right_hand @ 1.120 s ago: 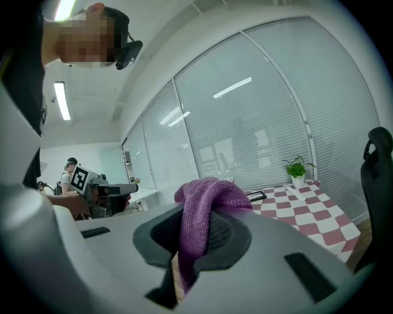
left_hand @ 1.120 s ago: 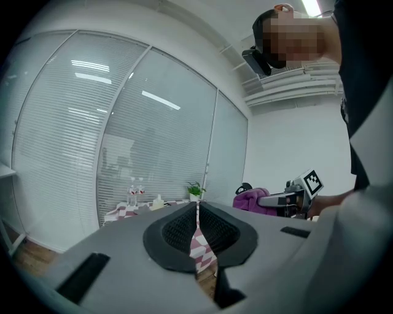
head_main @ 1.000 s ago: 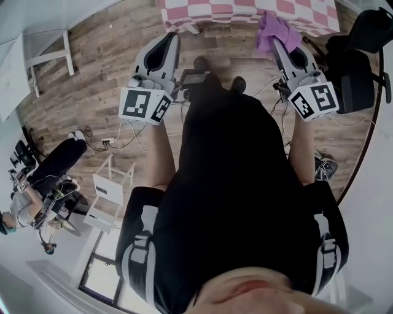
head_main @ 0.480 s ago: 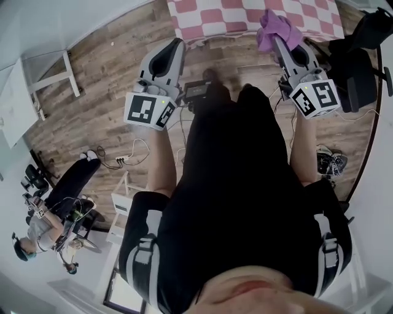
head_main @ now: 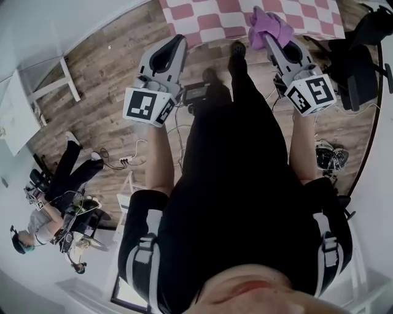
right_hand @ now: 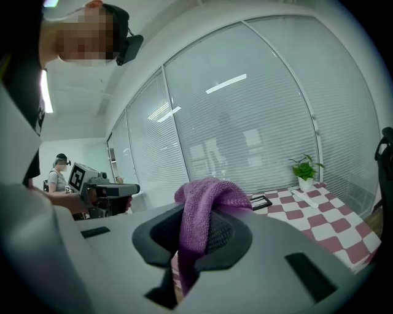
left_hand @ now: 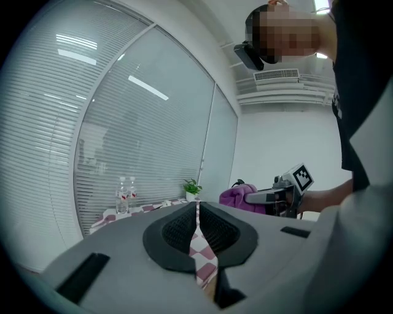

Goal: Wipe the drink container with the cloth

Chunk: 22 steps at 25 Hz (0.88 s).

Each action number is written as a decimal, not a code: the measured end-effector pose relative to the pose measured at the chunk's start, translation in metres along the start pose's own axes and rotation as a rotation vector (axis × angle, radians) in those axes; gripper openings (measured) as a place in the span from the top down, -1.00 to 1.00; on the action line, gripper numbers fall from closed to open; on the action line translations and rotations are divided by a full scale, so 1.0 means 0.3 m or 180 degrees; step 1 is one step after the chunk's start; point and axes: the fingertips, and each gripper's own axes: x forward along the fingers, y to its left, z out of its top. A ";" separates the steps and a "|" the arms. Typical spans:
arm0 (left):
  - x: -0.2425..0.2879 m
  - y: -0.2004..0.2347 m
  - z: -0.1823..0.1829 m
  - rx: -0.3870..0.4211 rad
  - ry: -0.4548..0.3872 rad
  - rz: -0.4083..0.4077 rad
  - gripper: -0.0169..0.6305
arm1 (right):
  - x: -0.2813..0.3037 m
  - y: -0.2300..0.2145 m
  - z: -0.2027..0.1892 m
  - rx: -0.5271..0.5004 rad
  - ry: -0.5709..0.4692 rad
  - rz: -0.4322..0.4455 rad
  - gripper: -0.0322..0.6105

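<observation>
You stand nearer the checkered table [head_main: 209, 12] than 1 second ago, left gripper [head_main: 177, 43] pressed together empty, right gripper [head_main: 267, 42] pinching the cloth [head_main: 270, 23]; wiping not begun.

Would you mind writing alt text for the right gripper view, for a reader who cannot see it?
The right gripper is shut on a purple cloth that drapes over its jaws. Beyond it, a pink-and-white checked table carries a small potted plant beside windows with blinds, and the left gripper shows at the far left.
</observation>
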 end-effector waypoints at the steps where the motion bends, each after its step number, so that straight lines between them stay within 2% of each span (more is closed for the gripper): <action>1: 0.016 0.005 0.008 0.0010 -0.0001 0.0022 0.82 | 0.015 -0.015 0.008 0.0002 -0.0014 0.0029 0.73; 12: 0.252 0.108 0.097 0.0014 0.0040 0.0384 0.82 | 0.225 -0.242 0.146 -0.0113 -0.0044 0.0454 0.73; 18: 0.404 0.146 0.093 -0.0007 0.0144 0.0565 0.82 | 0.309 -0.346 0.137 -0.0102 0.0102 0.0762 0.73; 22: 0.484 0.172 0.087 -0.0077 0.0090 0.0564 0.82 | 0.366 -0.391 0.112 -0.0100 0.0206 0.0932 0.73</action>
